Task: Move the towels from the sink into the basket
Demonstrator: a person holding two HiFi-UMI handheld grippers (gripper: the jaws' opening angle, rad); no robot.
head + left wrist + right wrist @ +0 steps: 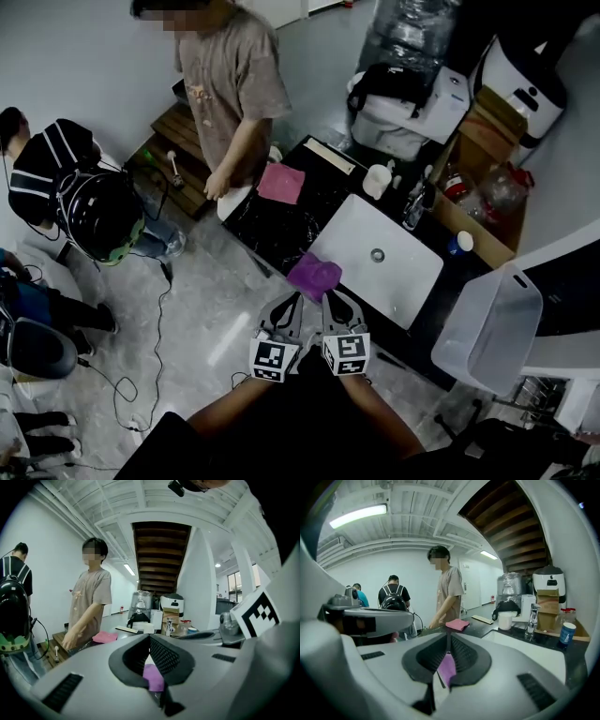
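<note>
We're holding left gripper (297, 297) and right gripper (329, 295) side by side, both jaw pairs pressing together, tips sitting right at near edge of purple towel (314, 276). Towel lying bunched on corner of sink (398, 277). Pink towel (281, 183) resting on black counter (272, 232). Basket (487, 328) standing well right of sink.

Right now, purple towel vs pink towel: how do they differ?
Purple towel sits bunched at the sink's near corner; pink towel lies flat on the black counter. Purple is ahead of the left gripper and right gripper; pink is by the standing person's hand. Neither is in the basket.
</note>
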